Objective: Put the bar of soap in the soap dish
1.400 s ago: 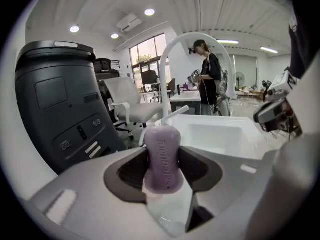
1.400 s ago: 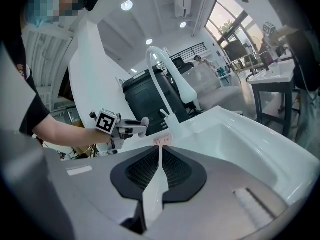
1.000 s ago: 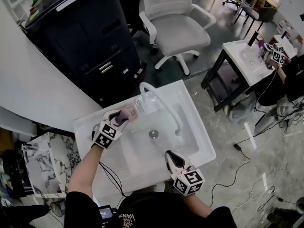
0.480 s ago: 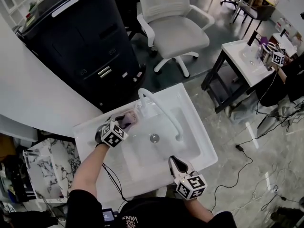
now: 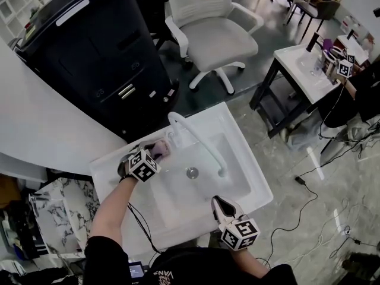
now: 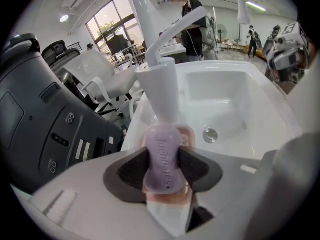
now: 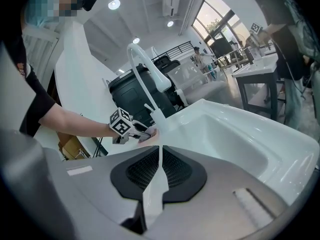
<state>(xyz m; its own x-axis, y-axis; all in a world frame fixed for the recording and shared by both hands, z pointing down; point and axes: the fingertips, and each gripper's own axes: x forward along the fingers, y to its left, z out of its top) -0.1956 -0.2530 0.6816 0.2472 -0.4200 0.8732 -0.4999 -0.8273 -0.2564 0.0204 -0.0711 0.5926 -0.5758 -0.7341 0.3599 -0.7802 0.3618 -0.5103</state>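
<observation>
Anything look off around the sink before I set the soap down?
Nothing stands out. The left gripper holds the purple soap on edge over the pink soap dish, beside the faucet base on the sink. The right gripper is shut and empty. No spill or damage shows.

On sink rim [image 5: 240, 128] beside faucet base [image 5: 173, 136], soap dish [image 6: 187, 135], soap [image 6: 162, 159] over it

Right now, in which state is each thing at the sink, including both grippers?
left gripper: shut on the bar of soap
bar of soap: gripped, standing on edge over the soap dish
soap dish: beside the faucet, under the soap
right gripper: shut, holding nothing
faucet: no water running
</observation>
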